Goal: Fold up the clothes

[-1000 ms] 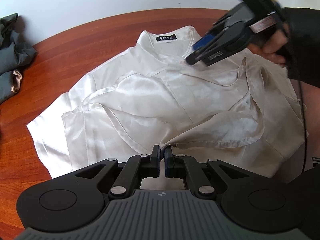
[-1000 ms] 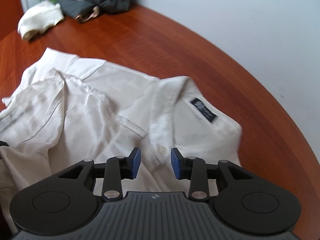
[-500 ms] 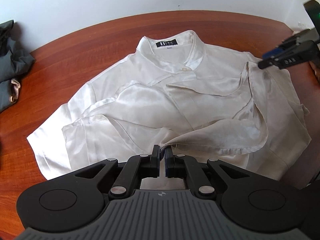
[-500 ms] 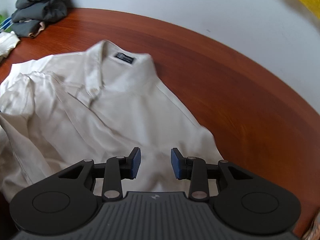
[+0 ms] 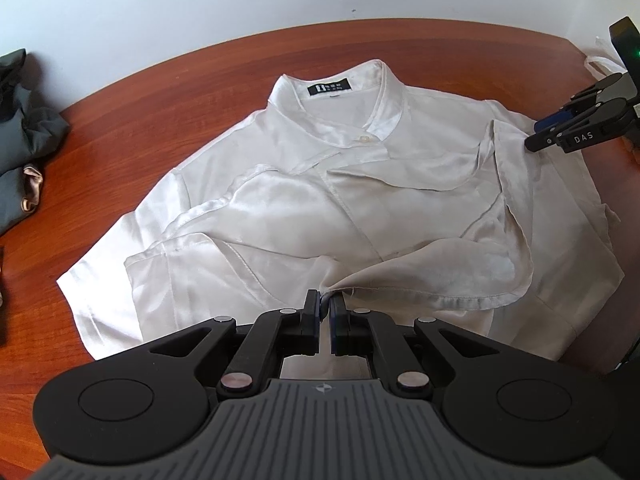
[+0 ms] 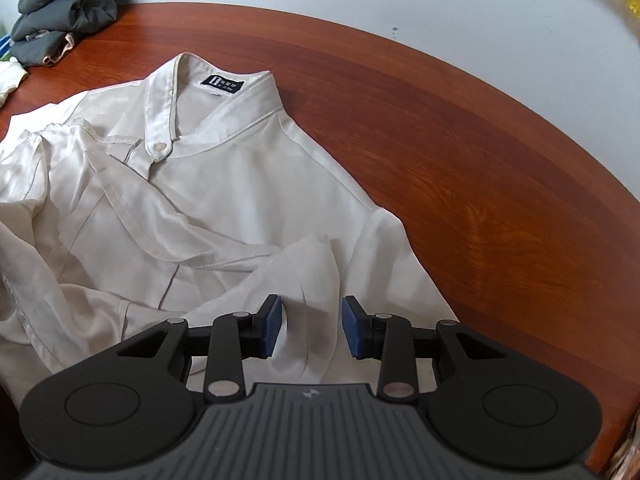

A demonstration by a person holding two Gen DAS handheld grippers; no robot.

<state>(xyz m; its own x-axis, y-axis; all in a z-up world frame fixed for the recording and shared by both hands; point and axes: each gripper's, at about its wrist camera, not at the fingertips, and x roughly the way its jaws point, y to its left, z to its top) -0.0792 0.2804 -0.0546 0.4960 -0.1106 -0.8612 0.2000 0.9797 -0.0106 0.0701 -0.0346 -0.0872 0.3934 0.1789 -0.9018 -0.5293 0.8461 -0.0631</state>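
Pinching the hem of the one white shirt [image 5: 360, 208] on the table [image 5: 160, 112], the left gripper [image 5: 326, 312] is clamped; the right gripper [image 6: 310, 330] hangs part-open above its sleeve

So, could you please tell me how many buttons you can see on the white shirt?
1: a single button at the base of the collar, just below the black label. Others may be hidden under the folds.
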